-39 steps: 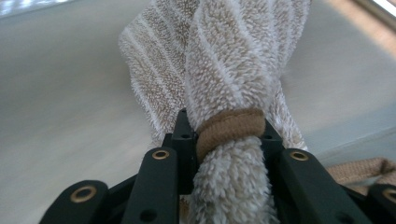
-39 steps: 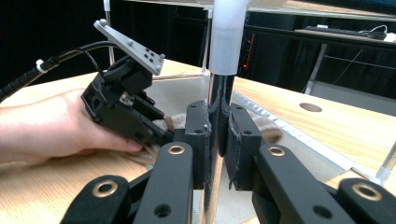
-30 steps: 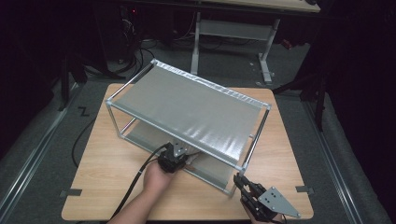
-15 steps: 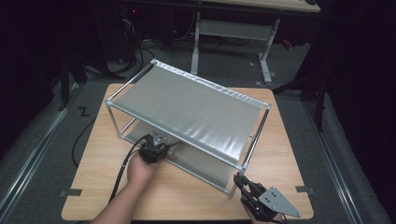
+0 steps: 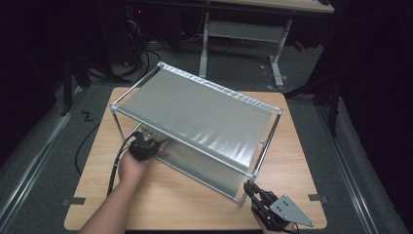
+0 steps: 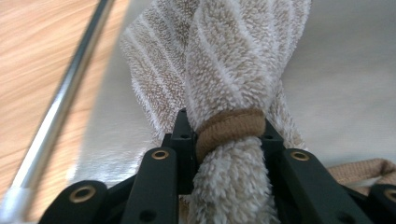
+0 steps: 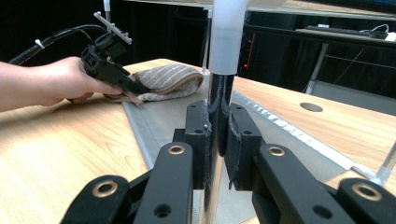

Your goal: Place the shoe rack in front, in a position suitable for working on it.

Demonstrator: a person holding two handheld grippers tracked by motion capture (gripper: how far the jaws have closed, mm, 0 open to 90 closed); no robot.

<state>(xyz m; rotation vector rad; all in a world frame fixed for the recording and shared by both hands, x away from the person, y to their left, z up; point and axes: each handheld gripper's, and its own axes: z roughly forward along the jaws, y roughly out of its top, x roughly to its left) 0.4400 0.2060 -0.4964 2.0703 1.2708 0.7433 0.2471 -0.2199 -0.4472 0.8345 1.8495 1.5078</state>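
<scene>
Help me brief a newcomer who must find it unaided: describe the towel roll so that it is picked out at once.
On the wooden table stands a two-tier metal rack with grey fabric shelves. On its lower shelf, at the left end, lies the towel roll in the left tool: fluffy beige with pale stripes, cinched by a brown elastic band.

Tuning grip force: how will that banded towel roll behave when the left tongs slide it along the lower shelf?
Probably soft and floppy: the towel roll is looped terry bulging around its elastic band. Likely light. Its pile may drag on the lower shelf rather than slide.
</scene>
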